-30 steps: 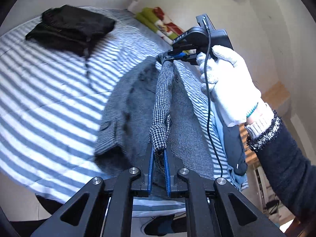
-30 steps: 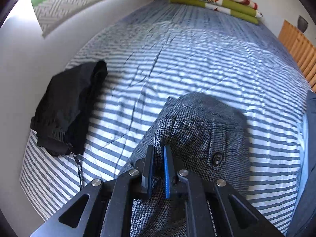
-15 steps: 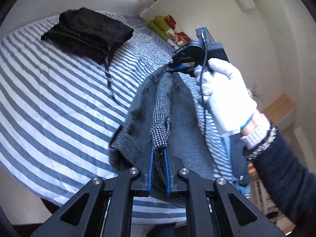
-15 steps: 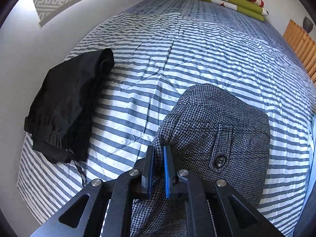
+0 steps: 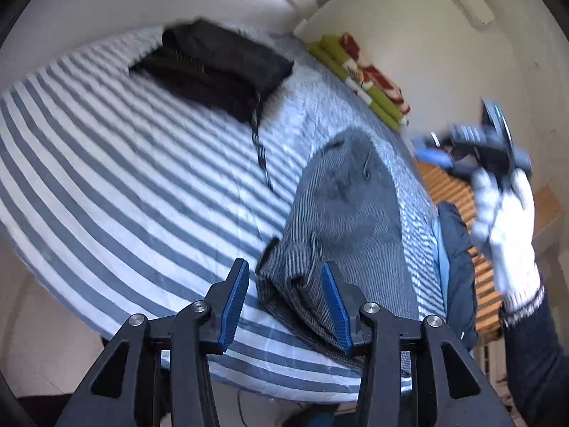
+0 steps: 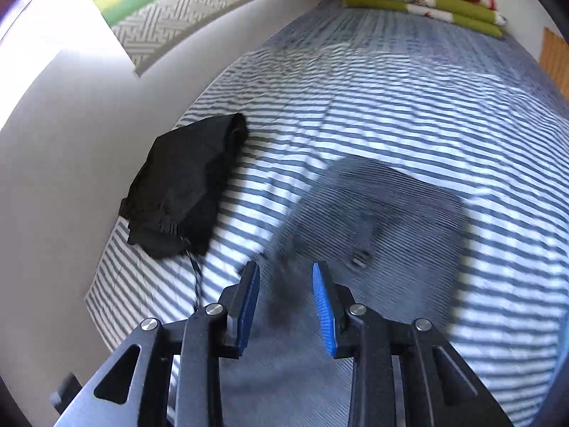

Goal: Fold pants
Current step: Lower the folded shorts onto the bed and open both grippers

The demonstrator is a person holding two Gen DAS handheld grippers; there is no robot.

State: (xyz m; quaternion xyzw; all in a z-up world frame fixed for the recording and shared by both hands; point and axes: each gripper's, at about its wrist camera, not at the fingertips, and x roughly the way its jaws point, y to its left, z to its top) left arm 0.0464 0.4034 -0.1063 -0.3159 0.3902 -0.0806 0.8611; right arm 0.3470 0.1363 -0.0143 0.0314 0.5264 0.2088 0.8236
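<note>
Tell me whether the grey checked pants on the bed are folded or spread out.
Folded. The grey pants lie as a compact doubled rectangle on the striped bed, layered edges near the open left gripper; the right gripper is also open.

Left wrist view: above near bed edge, facing along striped bedspread (image 5: 124, 178) toward far wall. Right wrist view: close, looking down. Shared: grey pants (image 5: 348, 206), black garment (image 6: 185, 181), folded blankets (image 6: 426, 0).
</note>
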